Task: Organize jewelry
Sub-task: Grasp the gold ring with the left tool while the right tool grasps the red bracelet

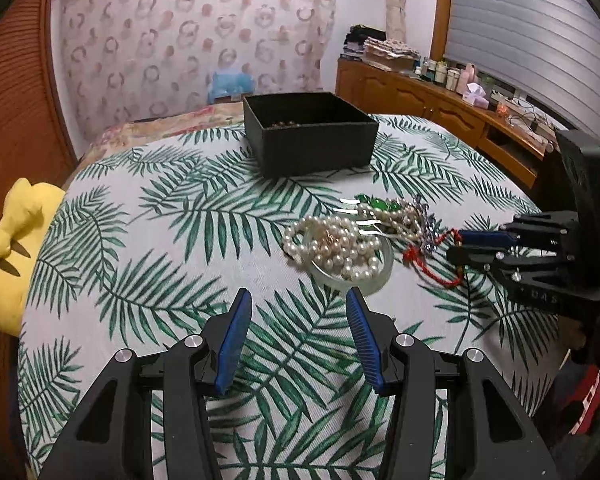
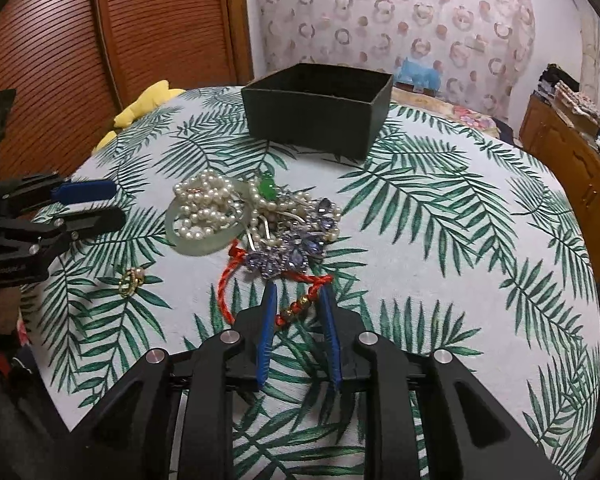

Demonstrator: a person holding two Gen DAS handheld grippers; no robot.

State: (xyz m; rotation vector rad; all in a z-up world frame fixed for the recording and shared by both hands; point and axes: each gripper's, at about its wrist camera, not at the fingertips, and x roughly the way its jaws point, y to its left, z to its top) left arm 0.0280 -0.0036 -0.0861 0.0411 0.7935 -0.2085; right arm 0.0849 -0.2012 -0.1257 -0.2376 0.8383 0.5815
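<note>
A jewelry heap lies mid-table: a pearl necklace (image 1: 332, 244) (image 2: 204, 204) draped over a pale jade bangle (image 1: 380, 280) (image 2: 192, 246), a green pendant (image 2: 267, 189), a purple crystal piece (image 2: 292, 244) and a red cord bracelet (image 2: 224, 284) (image 1: 440, 280) with gold beads. My right gripper (image 2: 298, 287) (image 1: 454, 245) is low over the cord, its jaws a narrow gap apart with the beaded stretch between them, lying on the cloth. My left gripper (image 1: 298, 294) (image 2: 118, 200) stands open and empty just short of the bangle. A black open box (image 1: 312, 148) (image 2: 320, 120) sits behind the heap.
A small gold-and-pearl piece (image 2: 131, 280) lies alone on the leaf-print tablecloth (image 1: 160, 240), near the left gripper. A yellow plush toy (image 1: 16, 240) rests at the table's left edge. A wooden dresser (image 1: 440, 108) crowded with bottles runs along the right wall.
</note>
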